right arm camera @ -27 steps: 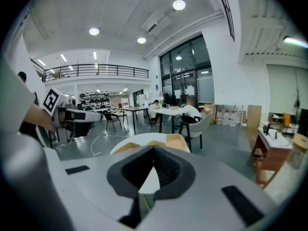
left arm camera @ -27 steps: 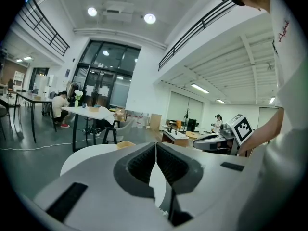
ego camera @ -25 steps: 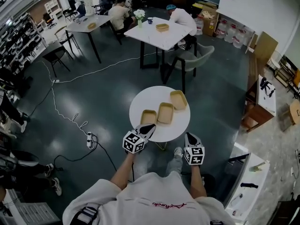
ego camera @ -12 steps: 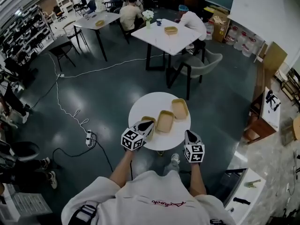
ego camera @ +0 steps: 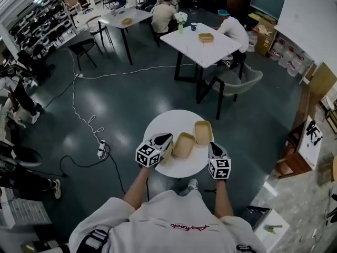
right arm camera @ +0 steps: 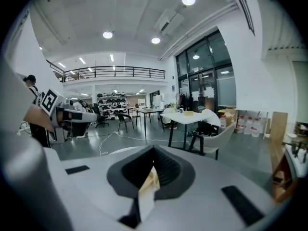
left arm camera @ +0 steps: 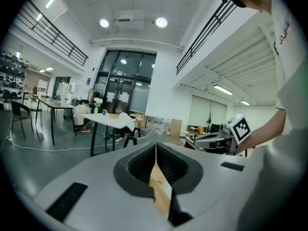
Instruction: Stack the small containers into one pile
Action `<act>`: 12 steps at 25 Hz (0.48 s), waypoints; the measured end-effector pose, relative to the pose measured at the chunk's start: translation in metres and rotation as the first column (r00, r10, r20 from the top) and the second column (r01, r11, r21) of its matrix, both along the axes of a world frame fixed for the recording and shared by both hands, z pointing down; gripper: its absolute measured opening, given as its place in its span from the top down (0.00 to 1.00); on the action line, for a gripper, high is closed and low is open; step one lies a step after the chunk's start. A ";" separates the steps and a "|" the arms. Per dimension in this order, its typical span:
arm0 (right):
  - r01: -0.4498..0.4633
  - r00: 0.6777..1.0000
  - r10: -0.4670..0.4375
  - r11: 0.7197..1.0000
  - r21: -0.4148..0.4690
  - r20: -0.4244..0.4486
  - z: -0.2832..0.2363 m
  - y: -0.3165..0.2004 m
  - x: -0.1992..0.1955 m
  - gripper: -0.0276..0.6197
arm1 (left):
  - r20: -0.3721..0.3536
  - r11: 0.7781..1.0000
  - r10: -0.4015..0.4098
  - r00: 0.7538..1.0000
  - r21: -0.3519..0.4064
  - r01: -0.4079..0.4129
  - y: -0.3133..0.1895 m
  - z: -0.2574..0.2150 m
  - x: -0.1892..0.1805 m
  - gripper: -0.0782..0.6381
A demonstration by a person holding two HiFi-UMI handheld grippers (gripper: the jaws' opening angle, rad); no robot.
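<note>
Tan containers [ego camera: 184, 145]; white round table [ego camera: 163, 121]; dark teal floor [ego camera: 126, 104]; white shirt [ego camera: 152, 217] with red lettering.

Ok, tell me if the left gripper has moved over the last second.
Yes. Judged against the table, the left gripper has moved forward. Its cube now overlaps the table's near rim, where before it sat outside it.

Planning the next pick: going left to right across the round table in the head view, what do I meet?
left gripper → middle tan container → far tan container → right gripper
</note>
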State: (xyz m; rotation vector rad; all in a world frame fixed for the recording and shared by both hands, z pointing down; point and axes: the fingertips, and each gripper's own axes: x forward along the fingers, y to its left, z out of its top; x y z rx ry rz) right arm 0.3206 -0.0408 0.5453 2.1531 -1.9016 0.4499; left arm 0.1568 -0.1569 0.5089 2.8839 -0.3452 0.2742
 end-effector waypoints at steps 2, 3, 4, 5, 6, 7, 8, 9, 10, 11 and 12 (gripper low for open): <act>0.025 1.000 -0.025 1.000 -0.001 0.004 -0.001 -0.011 0.009 0.93 | 0.004 1.000 -0.023 1.000 -0.002 0.023 -0.006 0.000 0.007 0.87; 0.038 0.999 -0.038 0.999 -0.003 0.006 -0.001 -0.016 0.014 0.93 | 0.006 0.999 -0.034 0.999 -0.004 0.034 -0.008 0.000 0.010 0.87; 0.051 0.999 -0.051 0.999 -0.006 0.007 0.000 -0.020 0.019 0.93 | 0.008 0.999 -0.046 0.999 -0.007 0.046 -0.010 0.000 0.014 0.87; 0.064 0.998 -0.064 0.998 -0.008 0.008 0.000 -0.024 0.023 0.93 | 0.010 0.998 -0.059 0.998 -0.010 0.059 -0.012 0.001 0.017 0.87; 0.077 0.997 -0.077 0.997 -0.011 0.007 0.002 -0.028 0.028 0.93 | 0.010 0.997 -0.071 0.997 -0.012 0.072 -0.014 0.002 0.020 0.87; 0.089 0.996 -0.089 0.996 -0.014 0.007 0.003 -0.033 0.034 0.93 | 0.011 0.996 -0.084 0.996 -0.013 0.084 -0.018 0.003 0.024 0.87; 0.102 0.995 -0.102 0.995 -0.017 0.007 0.005 -0.038 0.039 0.93 | 0.011 0.995 -0.097 0.995 -0.014 0.097 -0.022 0.004 0.027 0.87; 0.114 0.993 -0.114 0.993 -0.020 0.006 0.006 -0.043 0.044 0.93 | 0.012 0.994 -0.110 0.994 -0.016 0.110 -0.027 0.005 0.031 0.87; 0.126 0.992 -0.126 0.992 -0.024 0.006 0.008 -0.048 0.050 0.93 | 0.013 0.992 -0.123 0.992 -0.017 0.123 -0.031 0.007 0.035 0.87; 0.139 0.990 -0.139 0.990 -0.027 0.005 0.010 -0.053 0.055 0.93 | 0.013 0.990 -0.137 0.990 -0.017 0.137 -0.034 0.009 0.039 0.87; 0.152 0.988 -0.152 0.988 -0.031 0.005 0.012 -0.057 0.059 0.93 | 0.012 0.988 -0.151 0.988 -0.017 0.151 -0.037 0.010 0.043 0.87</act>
